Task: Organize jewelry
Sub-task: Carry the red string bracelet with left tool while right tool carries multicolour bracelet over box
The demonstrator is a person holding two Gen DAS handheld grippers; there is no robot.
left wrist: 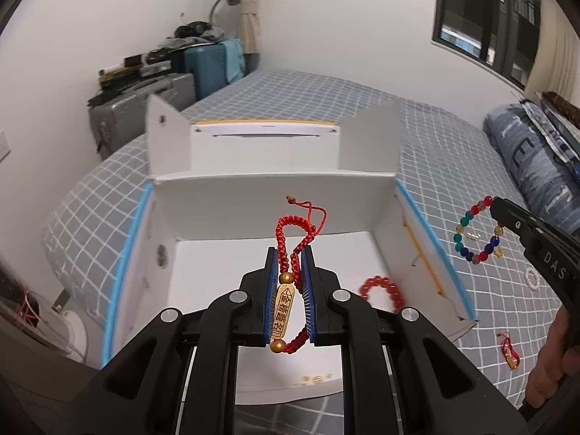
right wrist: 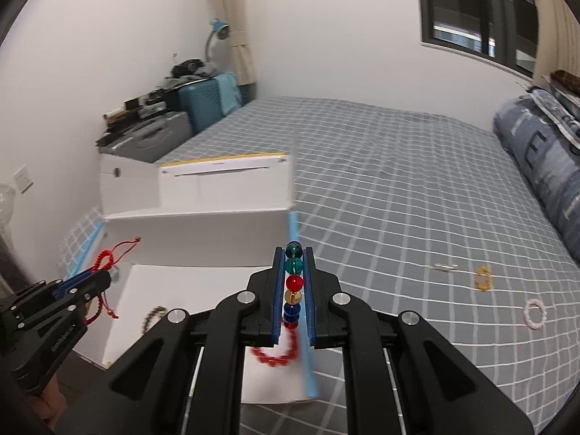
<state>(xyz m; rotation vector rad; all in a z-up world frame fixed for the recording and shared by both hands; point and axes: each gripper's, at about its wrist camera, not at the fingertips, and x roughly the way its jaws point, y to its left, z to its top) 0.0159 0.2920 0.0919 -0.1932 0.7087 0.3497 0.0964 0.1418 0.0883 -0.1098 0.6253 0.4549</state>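
above the open white cardboard box [left wrist: 275,253], the left gripper [left wrist: 291,282] is pinching a red braided cord bracelet [left wrist: 290,239]; the right gripper [right wrist: 293,286], beside the box's rim, is clamping a multicoloured glass bead bracelet [right wrist: 293,282].

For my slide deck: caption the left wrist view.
Left hand-held gripper clamps a red braided bracelet over the open white box; right hand-held gripper carries a multicolored bead bracelet.

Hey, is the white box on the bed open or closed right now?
Open. The white box has its flaps standing up, and its bare floor shows with a red bead bracelet lying inside.
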